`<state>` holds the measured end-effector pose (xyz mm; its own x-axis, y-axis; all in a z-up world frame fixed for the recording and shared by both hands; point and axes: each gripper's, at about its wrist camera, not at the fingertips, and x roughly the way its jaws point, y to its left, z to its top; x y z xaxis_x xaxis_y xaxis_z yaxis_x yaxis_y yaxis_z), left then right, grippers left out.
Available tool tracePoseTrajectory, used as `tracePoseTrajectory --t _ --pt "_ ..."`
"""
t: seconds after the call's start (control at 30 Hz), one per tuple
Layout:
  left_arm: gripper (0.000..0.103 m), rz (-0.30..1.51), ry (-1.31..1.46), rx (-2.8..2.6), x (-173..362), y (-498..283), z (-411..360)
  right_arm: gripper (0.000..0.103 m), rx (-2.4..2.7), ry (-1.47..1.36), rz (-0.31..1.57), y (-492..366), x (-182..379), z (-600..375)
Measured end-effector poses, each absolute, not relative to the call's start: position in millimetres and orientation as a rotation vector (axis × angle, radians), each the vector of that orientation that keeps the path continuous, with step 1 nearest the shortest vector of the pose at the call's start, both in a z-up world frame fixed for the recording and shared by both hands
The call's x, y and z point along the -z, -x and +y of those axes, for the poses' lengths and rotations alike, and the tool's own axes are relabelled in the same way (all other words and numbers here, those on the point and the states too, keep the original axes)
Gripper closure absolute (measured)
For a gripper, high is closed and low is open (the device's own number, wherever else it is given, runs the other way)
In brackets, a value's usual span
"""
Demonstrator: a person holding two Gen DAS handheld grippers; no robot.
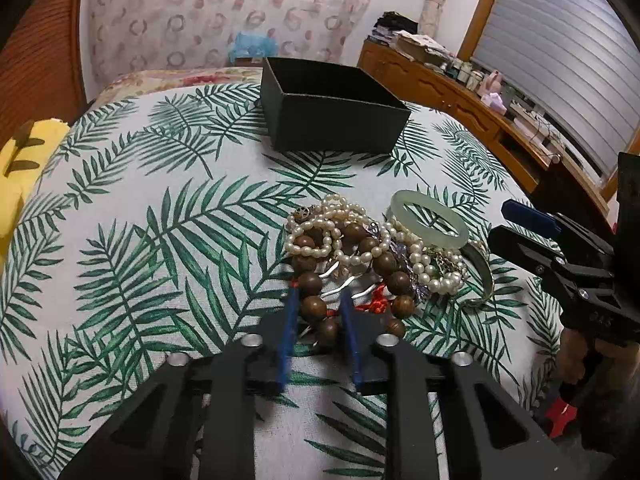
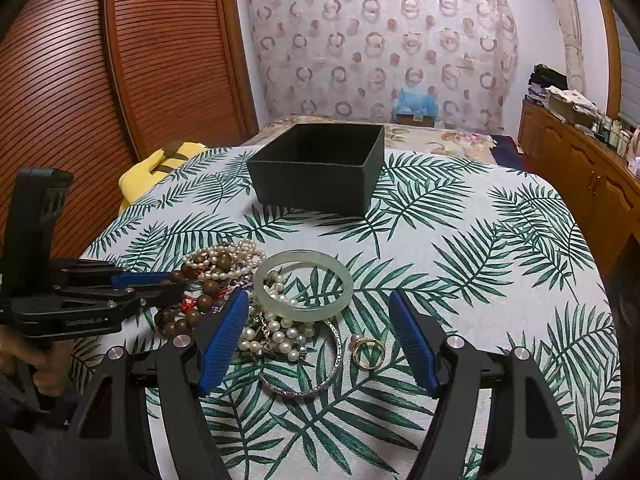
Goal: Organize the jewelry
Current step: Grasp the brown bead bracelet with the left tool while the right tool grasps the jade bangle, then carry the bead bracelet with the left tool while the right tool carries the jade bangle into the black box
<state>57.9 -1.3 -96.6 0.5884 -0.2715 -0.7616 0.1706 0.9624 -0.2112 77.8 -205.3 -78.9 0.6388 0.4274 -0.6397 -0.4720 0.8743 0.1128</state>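
A tangled pile of jewelry lies on the leaf-print cloth (image 1: 160,208). It holds a brown wooden bead bracelet (image 1: 385,263) (image 2: 205,302), pearl strands (image 1: 320,216) (image 2: 276,336), a pale jade bangle (image 1: 440,240) (image 2: 304,314), a silver bangle (image 2: 320,388) and a gold ring (image 2: 368,352). My left gripper (image 1: 320,294) (image 2: 176,282) is shut on the near beads of the wooden bracelet. My right gripper (image 2: 318,294) (image 1: 498,224) stands open above the jade bangle and pearls, gripping nothing. An open black box (image 1: 332,120) (image 2: 312,184) sits behind the pile, and no jewelry shows inside it.
A yellow plush toy (image 1: 24,168) (image 2: 160,164) lies off the table's left edge. A wooden dresser (image 1: 460,96) (image 2: 580,168) crowded with small items runs along the right. Louvred wooden doors (image 2: 80,80) stand at the left. A hand (image 2: 44,364) holds the left gripper's handle.
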Motion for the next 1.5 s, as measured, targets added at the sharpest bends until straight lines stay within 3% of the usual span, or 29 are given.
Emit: tracePoseTrajectory --t 0.43,0.77,1.13,1.2,1.5 --pt "0.091 0.748 0.136 0.255 43.1 -43.0 18.2 0.028 -0.551 0.114 0.737 -92.2 80.1 -195.5" --pt "0.091 0.661 0.103 0.257 4.7 -46.2 19.3 0.062 -0.565 0.12 0.776 -118.1 80.9 -198.8" --pt "0.091 0.625 0.062 0.25 -10.9 -62.3 17.2 0.081 -0.618 0.193 0.909 -150.2 104.1 -184.4" --pt "0.091 0.624 0.049 0.25 -9.3 -67.9 15.7 0.092 -0.614 0.218 0.906 -150.9 105.0 -181.6" --pt "0.091 0.629 0.037 0.262 -3.4 -96.7 12.3 0.095 -0.618 0.214 0.828 -152.0 95.3 -192.5"
